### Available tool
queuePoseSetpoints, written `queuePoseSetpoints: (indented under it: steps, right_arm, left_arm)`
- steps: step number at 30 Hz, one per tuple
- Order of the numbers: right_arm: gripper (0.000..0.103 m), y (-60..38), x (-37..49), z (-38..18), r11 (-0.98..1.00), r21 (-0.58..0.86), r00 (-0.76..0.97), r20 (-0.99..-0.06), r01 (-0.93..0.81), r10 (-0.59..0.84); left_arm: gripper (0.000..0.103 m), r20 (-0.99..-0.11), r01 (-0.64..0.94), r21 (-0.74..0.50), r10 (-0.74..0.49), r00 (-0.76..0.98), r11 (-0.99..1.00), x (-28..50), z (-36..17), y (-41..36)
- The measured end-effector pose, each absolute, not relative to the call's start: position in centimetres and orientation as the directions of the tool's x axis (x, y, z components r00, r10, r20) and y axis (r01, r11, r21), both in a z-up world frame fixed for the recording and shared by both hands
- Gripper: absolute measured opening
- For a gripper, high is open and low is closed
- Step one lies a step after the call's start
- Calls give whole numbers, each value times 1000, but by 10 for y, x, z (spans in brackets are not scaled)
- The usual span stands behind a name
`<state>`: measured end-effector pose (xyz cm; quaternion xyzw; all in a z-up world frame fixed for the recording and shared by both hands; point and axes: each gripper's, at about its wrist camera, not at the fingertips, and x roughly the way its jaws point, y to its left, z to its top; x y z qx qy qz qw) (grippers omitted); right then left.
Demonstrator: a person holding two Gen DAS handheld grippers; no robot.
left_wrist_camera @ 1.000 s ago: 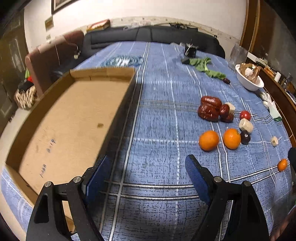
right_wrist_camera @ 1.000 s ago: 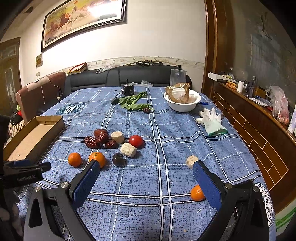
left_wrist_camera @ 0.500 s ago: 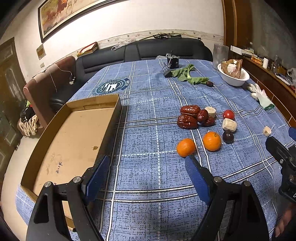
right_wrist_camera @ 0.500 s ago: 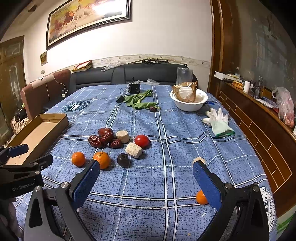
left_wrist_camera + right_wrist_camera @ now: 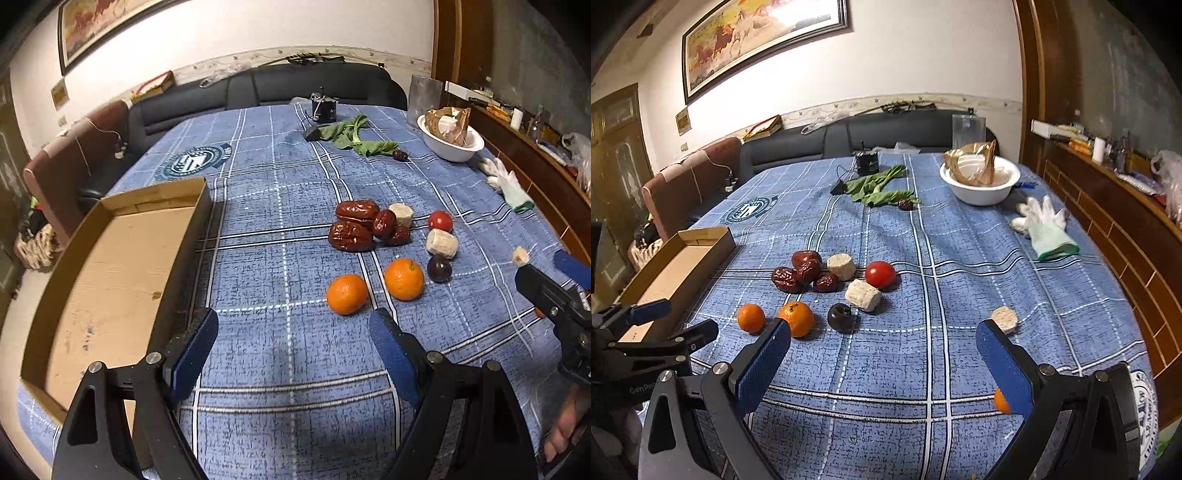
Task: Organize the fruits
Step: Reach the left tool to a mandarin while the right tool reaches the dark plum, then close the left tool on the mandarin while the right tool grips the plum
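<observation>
Left tongs and right tongs both spread wide, holding nothing, low in frame above blue checked surface; two round oranges just beyond.

Both the left tool and the right tool hang spread wide, holding nothing.

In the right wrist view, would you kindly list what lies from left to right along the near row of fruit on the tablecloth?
Small orange → larger orange → dark plum → pale round piece.
</observation>
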<state>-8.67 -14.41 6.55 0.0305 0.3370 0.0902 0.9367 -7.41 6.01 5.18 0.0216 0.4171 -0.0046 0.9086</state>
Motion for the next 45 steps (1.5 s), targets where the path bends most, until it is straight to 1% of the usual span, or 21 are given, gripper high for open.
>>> queuePoseSetpoints:
  steps: [2, 4, 5, 6, 8, 10, 13, 15, 17, 19, 22, 23, 24, 25, 26, 27, 29, 31, 33, 36, 45]
  right_arm:
    - [101, -147, -80, 65, 977, 140, 745, -633, -160, 212]
    - [97, -150, -72, 63, 970, 170, 727, -642, -173, 242]
    - [91, -150, -66, 62, 965, 189, 712, -651, -183, 263]
    - [83, -149, -62, 60, 961, 202, 700, -658, -192, 278]
    - [75, -147, -51, 56, 951, 232, 669, -676, -206, 310]
    - [75, -143, -44, 51, 943, 255, 644, -689, -213, 332]
    - [74, -132, -38, 42, 932, 264, 611, -704, -249, 363]
    - [74, -122, -37, 37, 938, 226, 608, -716, -263, 343]
    - [74, -119, -34, 33, 940, 209, 601, -726, -268, 333]
    - [74, -118, -31, 29, 939, 211, 587, -737, -271, 335]
    - [71, -114, -25, 25, 939, 201, 574, -749, -280, 331]
    - [69, -113, -23, 23, 939, 198, 570, -752, -281, 329]
    - [66, -111, -21, 21, 939, 194, 565, -758, -284, 327]
    - [63, -109, -18, 18, 938, 192, 559, -762, -287, 327]
    - [58, -108, -18, 17, 938, 192, 555, -765, -289, 327]
    - [53, -106, -15, 14, 937, 192, 549, -769, -291, 328]
    - [47, -103, -13, 11, 936, 192, 542, -774, -294, 329]
    - [43, -100, -11, 10, 939, 178, 551, -771, -295, 319]
    - [33, -98, -10, 10, 939, 170, 554, -770, -298, 315]
    - [22, -94, -12, 10, 938, 156, 556, -770, -309, 311]
    - [21, -93, -44, 38, 934, 154, 597, -733, -323, 327]
  left_arm:
    - [84, -761, 32, 19, -6, 649, 999, -69, 51, 65]
    - [84, -767, 42, 3, -24, 641, 999, -64, 50, 68]
    - [84, -772, 50, -8, -38, 634, 999, -61, 48, 69]
    - [84, -778, 64, -19, -55, 626, 998, -58, 46, 69]
    - [83, -786, 94, -42, -91, 611, 995, -52, 42, 68]
    - [83, -796, 127, -63, -127, 592, 990, -47, 38, 64]
    - [69, -806, 187, -53, -152, 572, 981, -40, 29, 55]
    - [59, -819, 211, -62, -170, 547, 975, -34, 22, 50]
    - [55, -831, 226, -79, -190, 523, 971, -28, 15, 48]
    - [55, -825, 237, -63, -184, 534, 969, -25, 13, 44]
    - [55, -825, 252, -66, -195, 531, 965, -20, 12, 40]
    - [53, -823, 255, -61, -194, 534, 965, -19, 12, 38]
    - [45, -821, 255, -51, -186, 540, 966, -19, 12, 36]
    - [40, -818, 251, -36, -173, 549, 967, -18, 12, 35]
    - [29, -816, 250, -24, -164, 555, 968, -19, 12, 35]
    - [28, -814, 253, -33, -173, 554, 967, -19, 12, 36]
    - [27, -812, 247, -57, -189, 551, 967, -19, 12, 40]
    - [27, -811, 236, -74, -197, 551, 969, -19, 12, 43]
    - [27, -812, 228, -78, -194, 551, 971, -21, 13, 44]
    - [27, -808, 220, -84, -196, 556, 972, -27, 16, 46]
    - [27, -765, 154, -127, -195, 614, 980, -62, 44, 78]
